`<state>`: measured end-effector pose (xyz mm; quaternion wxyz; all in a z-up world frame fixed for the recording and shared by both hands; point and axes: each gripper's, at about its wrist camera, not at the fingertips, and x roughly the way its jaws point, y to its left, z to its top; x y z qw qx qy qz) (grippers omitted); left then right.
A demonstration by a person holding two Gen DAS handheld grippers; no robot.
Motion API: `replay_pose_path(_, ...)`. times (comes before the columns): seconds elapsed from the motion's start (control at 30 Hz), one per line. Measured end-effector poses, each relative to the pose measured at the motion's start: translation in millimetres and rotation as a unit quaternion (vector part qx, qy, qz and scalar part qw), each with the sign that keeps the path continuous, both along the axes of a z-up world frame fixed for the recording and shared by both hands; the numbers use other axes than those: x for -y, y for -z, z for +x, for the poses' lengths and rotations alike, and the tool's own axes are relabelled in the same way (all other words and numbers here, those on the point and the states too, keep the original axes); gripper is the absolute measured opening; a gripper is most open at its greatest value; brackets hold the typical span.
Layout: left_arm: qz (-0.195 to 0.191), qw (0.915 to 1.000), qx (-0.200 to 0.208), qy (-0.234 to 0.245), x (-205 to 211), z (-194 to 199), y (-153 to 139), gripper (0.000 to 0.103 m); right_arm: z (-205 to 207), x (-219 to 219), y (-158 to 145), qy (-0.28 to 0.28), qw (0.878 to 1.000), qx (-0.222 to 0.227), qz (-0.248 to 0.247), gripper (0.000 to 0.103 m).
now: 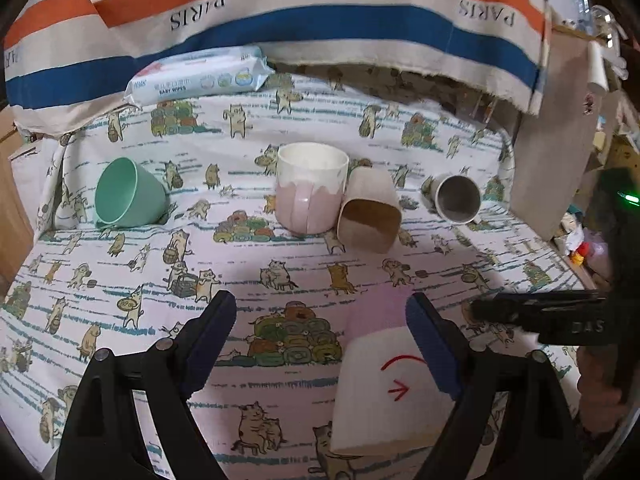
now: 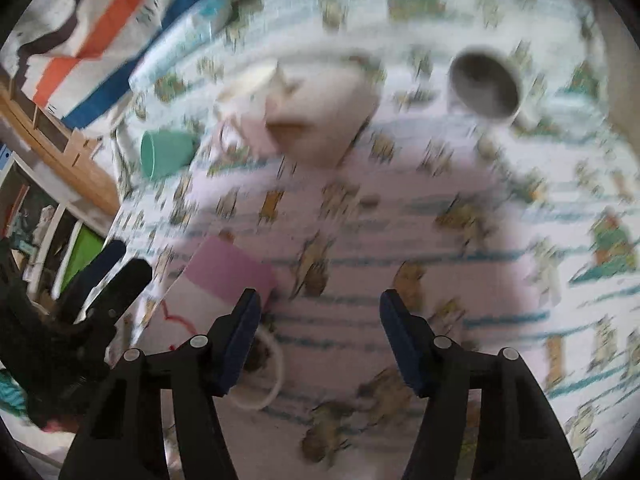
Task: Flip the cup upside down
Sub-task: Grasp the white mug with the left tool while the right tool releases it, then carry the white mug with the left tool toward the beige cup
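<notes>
- Here the left gripper (image 1: 322, 334) hangs low over the cat-print cloth (image 1: 120, 280), fingers spread wide with nothing between them.
- The white-and-pink cup (image 1: 384, 384), marked with red arrows, lies on the cloth just beside the left gripper's right-hand finger.
- The right gripper (image 2: 320, 334) is spread too, gripping nothing; its view is blurred.
- Farther back sit a green cup (image 1: 130, 194), a pink mug (image 1: 310, 190), a beige cup (image 1: 370, 210) and a grey-lined mug (image 1: 456, 198).
</notes>
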<state>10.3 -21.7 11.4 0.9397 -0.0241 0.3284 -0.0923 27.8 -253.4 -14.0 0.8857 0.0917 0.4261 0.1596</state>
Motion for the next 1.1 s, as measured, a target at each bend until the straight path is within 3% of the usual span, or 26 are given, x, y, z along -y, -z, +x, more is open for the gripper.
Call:
replay_pose_path(0.13, 0.045, 0.9990, -0.001, 0.006, 20, 5, -6, 0.086, -17, 22, -11, 0.039, 0.995, 0.093, -0.023, 0.081)
replay_pose_path(0.2, 0.066, 0.9976, -0.014, 0.016, 32, 10, -8, 0.086, -22, 33, -14, 0.051, 0.992, 0.116, -0.021, 0.085)
replay_pose_path(0.33, 0.097, 0.9907, -0.087, 0.037, 55, 28, 0, 0.086, -22, 50, -14, 0.096, 0.985, 0.136, -0.052, 0.087)
replay_pose_path(0.47, 0.089, 0.9863, -0.134, 0.035, 64, 41, 10, 0.086, -26, 63, -12, 0.155, 0.965, 0.200, -0.074, 0.089)
replay_pose_path(0.6, 0.068, 0.9816, -0.174, 0.042, 65, 50, 18, 0.085, -29, 64, -15, 0.164, 0.950, 0.252, -0.080, 0.098)
replay_pose_path(0.73, 0.063, 0.9709, -0.226, 0.046, 67, 61, 32, 0.064, -34, 56, -21, 0.152, 0.945, 0.276, -0.087, 0.102)
replay_pose_path(0.9, 0.040, 0.9668, -0.249, 0.041, 63, 69, 36, 0.064, -40, 39, -27, 0.138, 0.938, 0.296, -0.113, 0.102)
replay_pose_path(1.1, 0.028, 0.9682, -0.244, 0.048, 57, 70, 33, 0.064, -37, 34, -23, 0.131, 0.943, 0.282, -0.118, 0.102)
